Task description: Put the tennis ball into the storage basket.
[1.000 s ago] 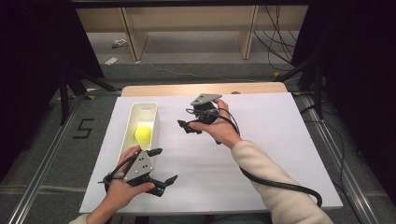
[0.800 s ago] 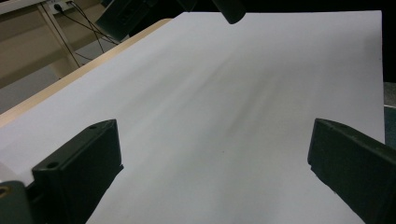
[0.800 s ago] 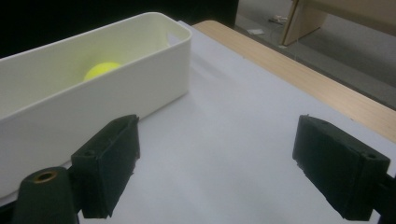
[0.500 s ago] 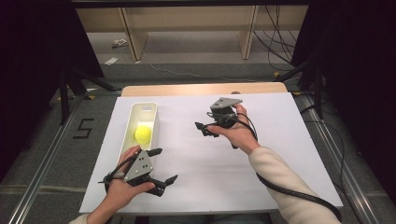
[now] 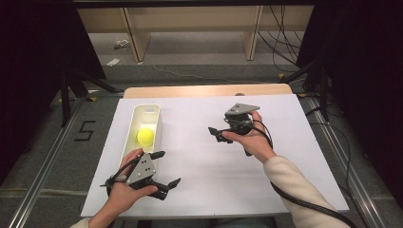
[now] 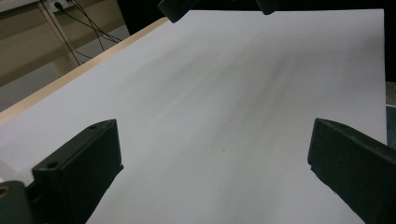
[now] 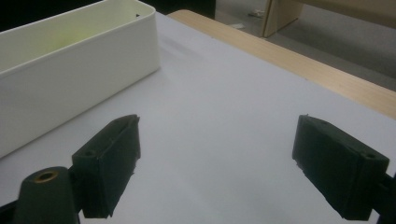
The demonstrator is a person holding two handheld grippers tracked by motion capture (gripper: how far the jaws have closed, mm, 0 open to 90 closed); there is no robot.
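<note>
The right gripper [image 5: 219, 135] has its fingers [image 7: 109, 163] spread wide with nothing between them, low over the white surface [image 5: 204, 171]. The left gripper [image 5: 167, 171] is equally wide and empty. The yellow ball [image 5: 145, 137] sits in the white bin [image 5: 151, 112], beside the left gripper.

Black two-jaw grippers [image 5: 164, 168], grey three-cornered top plates, trailing cables, cream sleeves

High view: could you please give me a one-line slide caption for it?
Two open hand-held grippers, left and right, over a white table; a yellow ball lies in a white bin.
</note>
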